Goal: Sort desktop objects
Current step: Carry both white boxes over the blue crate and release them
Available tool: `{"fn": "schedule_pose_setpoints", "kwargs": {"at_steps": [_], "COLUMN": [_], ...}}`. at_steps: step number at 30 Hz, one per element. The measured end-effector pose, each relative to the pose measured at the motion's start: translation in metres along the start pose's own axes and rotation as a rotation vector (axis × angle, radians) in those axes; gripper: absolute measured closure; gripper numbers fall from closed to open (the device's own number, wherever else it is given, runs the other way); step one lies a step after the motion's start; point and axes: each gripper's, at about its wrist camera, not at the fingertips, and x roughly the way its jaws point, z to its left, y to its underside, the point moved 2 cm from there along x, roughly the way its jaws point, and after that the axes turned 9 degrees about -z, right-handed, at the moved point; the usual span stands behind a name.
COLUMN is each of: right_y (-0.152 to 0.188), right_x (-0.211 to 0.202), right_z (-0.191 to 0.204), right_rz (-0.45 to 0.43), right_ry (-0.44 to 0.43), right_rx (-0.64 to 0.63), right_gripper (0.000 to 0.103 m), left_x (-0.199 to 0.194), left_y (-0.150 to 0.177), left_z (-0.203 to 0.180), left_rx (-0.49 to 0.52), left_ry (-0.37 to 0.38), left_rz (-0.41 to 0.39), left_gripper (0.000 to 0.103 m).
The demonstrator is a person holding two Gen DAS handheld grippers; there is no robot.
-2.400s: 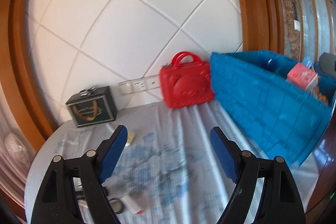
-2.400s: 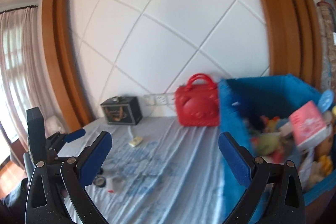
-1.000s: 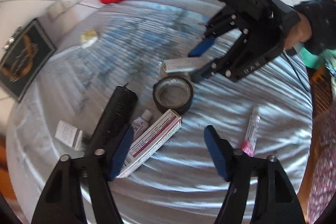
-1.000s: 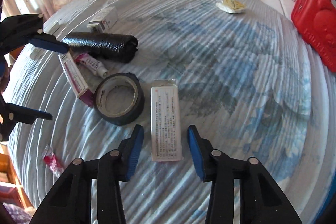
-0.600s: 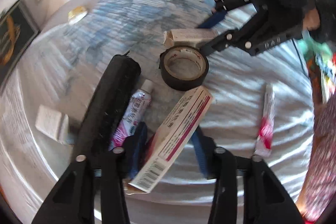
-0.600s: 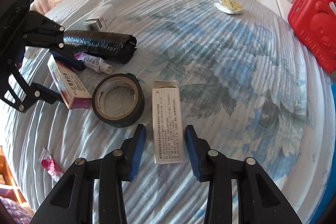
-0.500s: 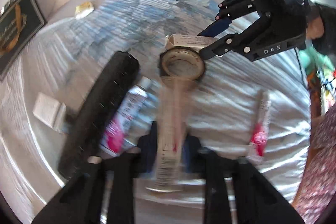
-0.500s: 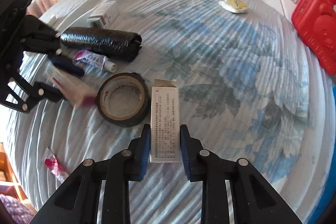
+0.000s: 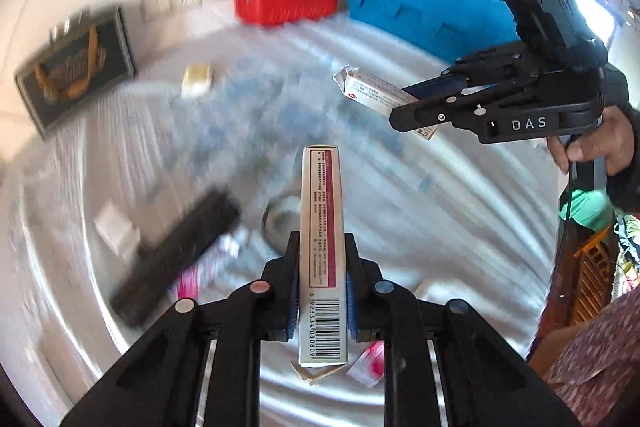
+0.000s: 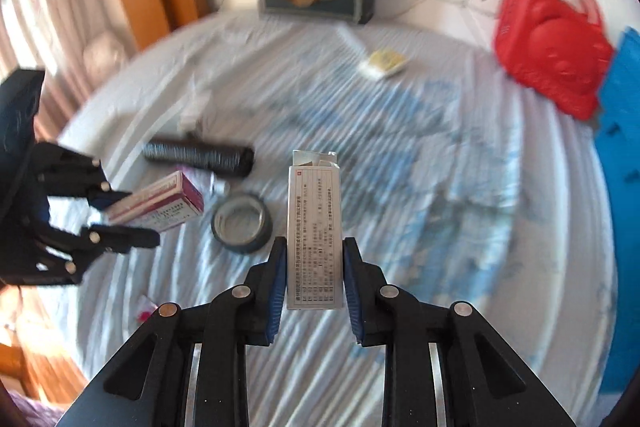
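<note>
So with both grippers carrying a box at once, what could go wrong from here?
1. The left gripper pinches the maroon-striped box near its barcode end only; the long free end could swing or slip.
2. The right gripper holds the white box whose top flap is open, so contents might fall out if tipped.

1. Matt black plastic left gripper [image 9: 322, 283] with ribbed blue pads clamps a glossy cardboard maroon-striped box [image 9: 323, 251].
2. Right gripper [image 10: 315, 279], same plastic, grips a matt printed white carton [image 10: 315, 235].
3. Wrinkled floral cloth [image 10: 440, 267] carries a black tape roll [image 10: 242, 221], crinkled glossy black film roll [image 10: 200, 155].
4. Moulded red plastic case [image 10: 552, 43] near the cloth's far edge.
</note>
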Motion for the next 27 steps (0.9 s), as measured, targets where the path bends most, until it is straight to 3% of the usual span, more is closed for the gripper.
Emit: {"fn": "schedule_pose_setpoints", "kwargs": {"at_steps": [4,10,17,22,25,26,27], "right_y": [-0.027,-0.062,-0.056,-0.038,-0.025,-0.021,-0.018], "right_x": [-0.07,-0.193,-0.343,-0.399,-0.415,-0.417,-0.418], "right_z": [-0.026,-0.084,-0.215,-0.311,-0.37,-0.392,-0.405], "right_rz": [-0.149,-0.393,-0.621,-0.634,-0.621,-0.614,-0.609], "right_ry": [0.058,0.202,0.427,0.508,0.535,0.544,0.548], "right_rx": [0.052,0.086,0.16,0.199,0.265,0.297,0.321], "right_gripper": [0.077,0.077,0.077,0.077,0.076,0.074,0.064], "left_x": [-0.015,-0.009,0.038,0.106,0.141,0.153,0.162], "left_y": [-0.056,-0.163,-0.31,-0.401,-0.433,-0.441,-0.447], "left_z": [-0.034,-0.117,-0.246,-0.327,-0.356,-0.363,-0.375], "left_rx": [0.071,0.222,0.296,0.256,0.238,0.23,0.226], "left_ry": [0.002,0.058,0.14,0.143,0.114,0.083,0.057], "left_rz": [-0.114,-0.281,-0.416,-0.434,-0.406,-0.401,-0.388], "left_gripper": [0.085,0.085,0.085,0.085,0.085,0.081,0.071]}}
